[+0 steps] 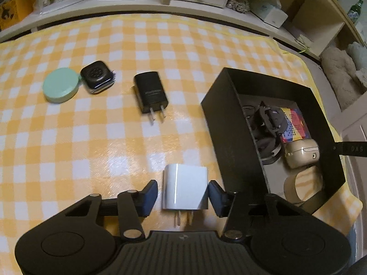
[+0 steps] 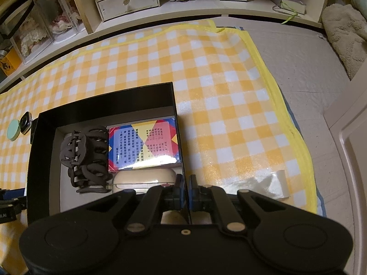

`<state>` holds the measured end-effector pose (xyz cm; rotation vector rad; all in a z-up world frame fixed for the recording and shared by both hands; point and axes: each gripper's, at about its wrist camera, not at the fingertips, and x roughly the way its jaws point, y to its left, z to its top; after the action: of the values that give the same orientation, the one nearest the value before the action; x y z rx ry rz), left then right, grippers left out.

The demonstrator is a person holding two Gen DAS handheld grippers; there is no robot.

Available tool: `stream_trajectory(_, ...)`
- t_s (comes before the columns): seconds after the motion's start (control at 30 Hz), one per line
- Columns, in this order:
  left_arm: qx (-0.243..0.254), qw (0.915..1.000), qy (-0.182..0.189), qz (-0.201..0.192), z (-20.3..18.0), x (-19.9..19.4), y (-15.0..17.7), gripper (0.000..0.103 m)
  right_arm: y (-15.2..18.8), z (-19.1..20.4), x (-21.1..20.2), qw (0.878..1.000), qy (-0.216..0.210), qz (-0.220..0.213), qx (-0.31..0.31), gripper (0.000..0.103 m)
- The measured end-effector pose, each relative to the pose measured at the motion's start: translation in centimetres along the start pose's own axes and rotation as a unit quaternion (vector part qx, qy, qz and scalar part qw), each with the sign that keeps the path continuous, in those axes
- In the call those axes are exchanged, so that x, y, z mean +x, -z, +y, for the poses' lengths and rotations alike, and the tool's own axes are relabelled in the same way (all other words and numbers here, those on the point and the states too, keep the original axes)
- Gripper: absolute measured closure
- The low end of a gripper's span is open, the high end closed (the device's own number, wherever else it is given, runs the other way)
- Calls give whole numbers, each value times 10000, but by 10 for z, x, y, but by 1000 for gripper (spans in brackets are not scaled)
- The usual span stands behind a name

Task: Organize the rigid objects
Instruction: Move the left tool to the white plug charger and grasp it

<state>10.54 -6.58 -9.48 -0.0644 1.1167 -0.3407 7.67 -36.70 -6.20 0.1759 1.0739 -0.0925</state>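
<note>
A white charger [image 1: 183,188] lies on the checked mat, prongs toward me, between the fingers of my left gripper [image 1: 183,192]. The right pad touches its side; a thin gap shows at the left pad, so the gripper is open. Farther off lie a black charger [image 1: 151,95], a watch body [image 1: 97,78] and a mint round tin [image 1: 60,88]. My right gripper [image 2: 186,183] is shut on the right wall of the black box [image 2: 103,100]. Inside are a dark hair claw [image 2: 86,158], a colourful card pack [image 2: 143,146] and a beige case [image 2: 144,176].
The black box [image 1: 229,114] stands just right of the white charger, with a beige ring [image 1: 298,188] in its near corner. A low shelf [image 2: 183,16] with a drawer box runs along the back. Crumpled clear plastic [image 2: 263,183] lies by the mat's yellow hem.
</note>
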Motion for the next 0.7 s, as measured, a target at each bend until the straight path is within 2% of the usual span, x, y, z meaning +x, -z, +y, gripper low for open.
stream_trajectory(0.2,-21,9995,-321,-22,12,-12,5,58,0,0,0,10000,2,-1,-15,98)
stream_trajectory(0.37,115,9993,-349,0,4,-11,7,58,0,0,0,10000,7,-1,-16,98)
stream_trajectory(0.6,295,9976,-623,-30,-11,0,11,51,1,1,0,10000,12,2,-22,98)
stream_trajectory(0.67,327,9973,-659,-77,-12,0,11,54,1,1,0,10000,11,5,-19,98)
stream_trajectory(0.7,288,9972,-682,-113,-11,-1,11,59,1,1,0,10000,13,5,-21,98)
